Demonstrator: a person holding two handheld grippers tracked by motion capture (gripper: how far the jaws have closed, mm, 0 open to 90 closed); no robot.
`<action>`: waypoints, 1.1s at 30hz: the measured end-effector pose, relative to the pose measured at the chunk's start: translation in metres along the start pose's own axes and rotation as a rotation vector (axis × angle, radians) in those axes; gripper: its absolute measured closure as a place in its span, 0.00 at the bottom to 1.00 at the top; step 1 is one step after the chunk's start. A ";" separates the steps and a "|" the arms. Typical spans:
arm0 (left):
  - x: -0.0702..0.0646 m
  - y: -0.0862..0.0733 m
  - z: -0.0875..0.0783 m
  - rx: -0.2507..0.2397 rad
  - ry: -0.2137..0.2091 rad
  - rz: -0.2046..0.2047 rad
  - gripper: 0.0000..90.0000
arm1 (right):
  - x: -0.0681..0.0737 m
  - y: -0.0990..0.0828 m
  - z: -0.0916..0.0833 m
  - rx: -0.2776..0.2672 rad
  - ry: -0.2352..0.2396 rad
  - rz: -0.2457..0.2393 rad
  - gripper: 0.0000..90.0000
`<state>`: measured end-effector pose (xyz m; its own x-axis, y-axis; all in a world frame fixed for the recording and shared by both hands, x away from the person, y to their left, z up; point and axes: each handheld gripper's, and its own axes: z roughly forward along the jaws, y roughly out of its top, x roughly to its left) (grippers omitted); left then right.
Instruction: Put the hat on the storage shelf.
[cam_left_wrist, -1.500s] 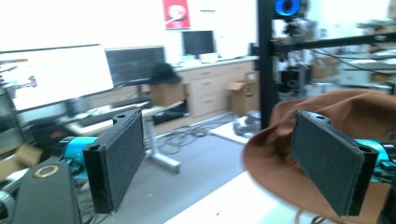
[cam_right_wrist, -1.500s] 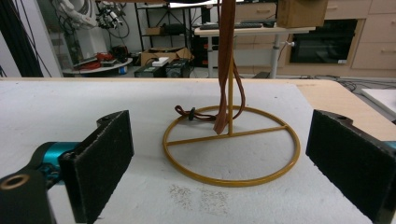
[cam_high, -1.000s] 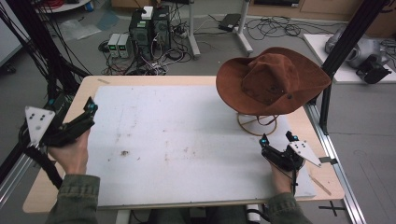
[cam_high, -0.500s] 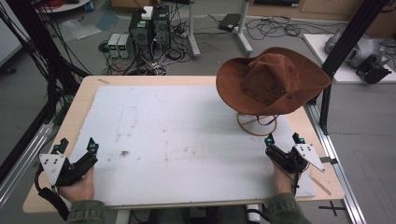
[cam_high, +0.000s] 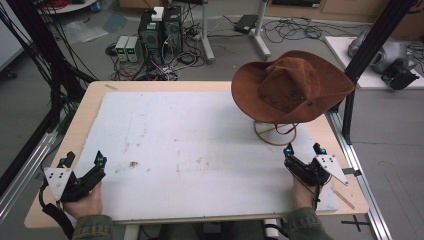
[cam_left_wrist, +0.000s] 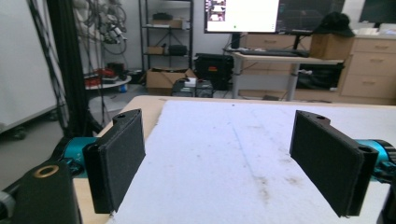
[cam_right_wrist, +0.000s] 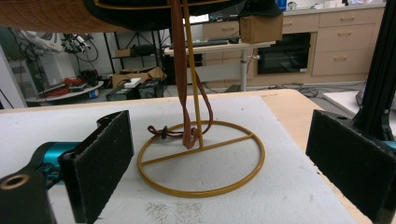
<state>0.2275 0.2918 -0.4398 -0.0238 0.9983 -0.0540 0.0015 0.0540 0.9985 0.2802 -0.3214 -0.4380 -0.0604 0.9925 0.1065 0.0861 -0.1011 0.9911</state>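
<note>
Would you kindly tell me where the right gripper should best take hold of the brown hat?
Probably the near brim edge of the brown hat, approached from below and the person's side by the right gripper: the brim is thin, overhangs the stand, and suits open jaws.

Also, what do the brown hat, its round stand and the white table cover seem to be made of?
The hat looks like suede or felt: matte brown with a soft nap, no shine. The stand seems to be thin metal wire with a yellow-gold coat, from its slim rigid ring and post. The white cover looks like a foam or fibre sheet, matte, slightly rough and stained; I cannot tell which.
</note>
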 end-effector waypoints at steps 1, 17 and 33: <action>0.000 0.000 0.000 0.004 -0.002 0.005 0.20 | 0.000 0.000 0.000 -0.002 -0.002 -0.003 0.07; 0.003 -0.001 0.000 0.014 -0.010 0.003 0.20 | 0.004 0.000 0.000 0.005 0.000 -0.033 0.07; 0.003 -0.003 0.001 0.036 -0.027 -0.009 0.20 | 0.005 0.000 0.001 0.007 0.006 -0.028 0.07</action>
<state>0.2281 0.2949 -0.4432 0.0033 0.9980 -0.0631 0.0372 0.0629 0.9973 0.2810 -0.3164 -0.4378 -0.0692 0.9945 0.0789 0.0912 -0.0725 0.9932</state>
